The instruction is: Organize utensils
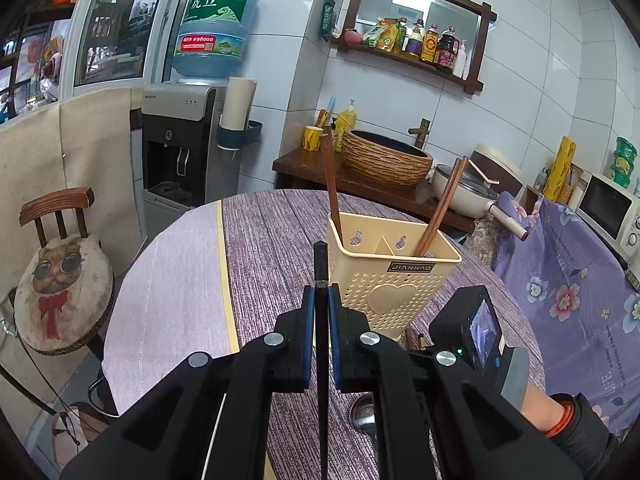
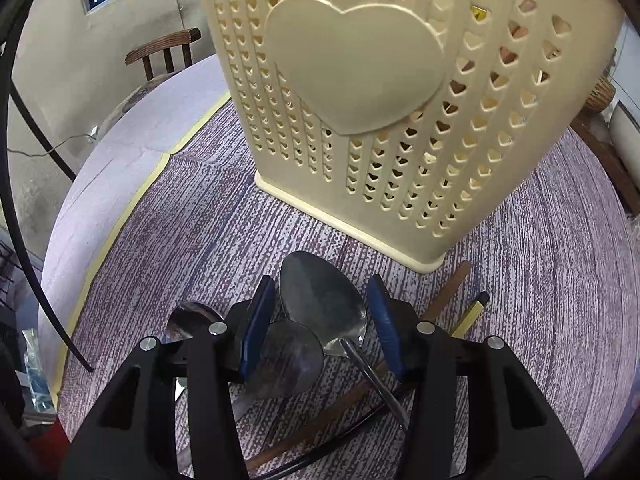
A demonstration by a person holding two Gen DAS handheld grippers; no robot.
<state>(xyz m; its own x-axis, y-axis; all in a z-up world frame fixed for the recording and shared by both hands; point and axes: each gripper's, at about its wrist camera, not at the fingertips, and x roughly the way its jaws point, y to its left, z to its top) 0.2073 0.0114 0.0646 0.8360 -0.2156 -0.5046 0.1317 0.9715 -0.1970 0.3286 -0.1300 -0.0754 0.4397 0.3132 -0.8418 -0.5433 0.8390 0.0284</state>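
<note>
Utensil holder [image 1: 384,276] upright on desk [image 1: 272,248]; your left fingers [image 1: 308,320] pinching black chopstick [image 1: 321,264]; right fingers [image 2: 256,324] spread, straddling spoon [image 2: 320,300].

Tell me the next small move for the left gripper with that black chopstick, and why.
Probably lift the left gripper and carry it over the holder's rim. It is shut on the black chopstick, which stands upright just in front of the cream utensil holder, outside it; brown chopsticks already stand inside.
</note>
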